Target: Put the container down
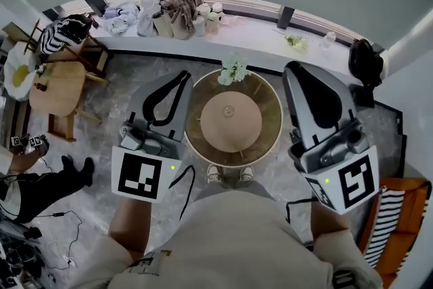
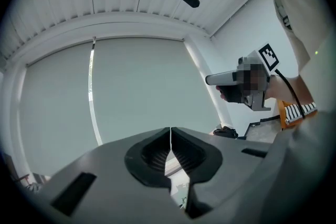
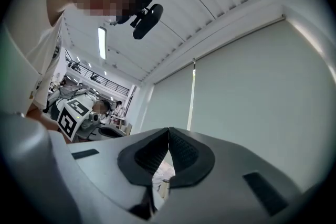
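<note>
Left gripper (image 1: 184, 76) sits left of the round table (image 1: 270, 112), right gripper (image 1: 292, 71) right of it — both jaws pressed together, empty; white flowers (image 1: 233, 68) at its far edge.

**Round table at the dial's centre**

Seen from the head view, the round table (image 1: 269, 99) holds a disc (image 1: 232, 121) at its middle and flowers (image 1: 233, 69) on its rim at 12 o'clock. The left gripper (image 1: 183, 76) flanks the table at 9 o'clock and the right gripper (image 1: 292, 68) at 3 o'clock. The person's shoes (image 1: 230, 174) stand at 6 o'clock. Behind, a ledge (image 1: 257, 36) runs from 10 to 2 o'clock, with cups (image 1: 210, 17) on it near 11 o'clock and a bag (image 1: 365, 61) at 2 o'clock. A stool (image 1: 57, 86) stands far out at 9 o'clock, and a striped seat (image 1: 392, 220) at 4 o'clock.
</note>
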